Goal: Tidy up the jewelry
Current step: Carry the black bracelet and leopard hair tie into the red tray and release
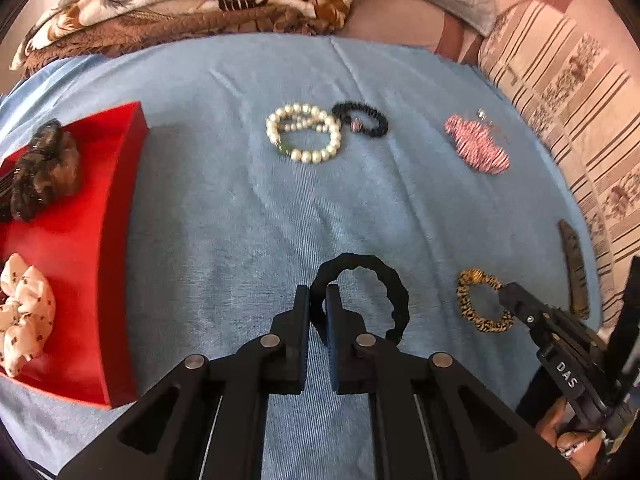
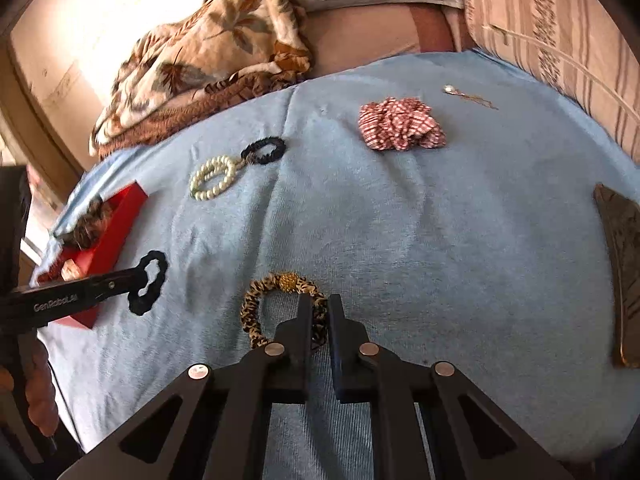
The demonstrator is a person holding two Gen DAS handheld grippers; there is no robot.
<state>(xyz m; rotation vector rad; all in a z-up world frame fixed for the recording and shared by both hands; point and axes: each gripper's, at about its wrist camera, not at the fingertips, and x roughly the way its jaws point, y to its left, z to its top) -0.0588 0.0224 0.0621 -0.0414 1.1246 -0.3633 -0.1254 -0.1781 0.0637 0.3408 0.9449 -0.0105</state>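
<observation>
My left gripper (image 1: 318,292) is shut on the near-left side of a black ruffled hair tie (image 1: 384,280), which loops out to the right of the fingers over the blue cloth. In the right wrist view the same gripper (image 2: 138,274) holds that tie (image 2: 150,284) beside the red tray (image 2: 120,216). My right gripper (image 2: 320,304) is shut on the right side of a leopard-print hair tie (image 2: 256,304) with a gold bead. From the left wrist view this tie (image 1: 468,308) lies at the right gripper's (image 1: 505,290) tip.
The red tray (image 1: 100,208) on the left holds a brown scrunchie (image 1: 44,168) and a white one (image 1: 24,312). Farther back lie a pearl bracelet (image 1: 304,134), a black beaded bracelet (image 1: 364,118) and a pink striped scrunchie (image 1: 478,146). A dark flat object (image 2: 624,264) lies at the right.
</observation>
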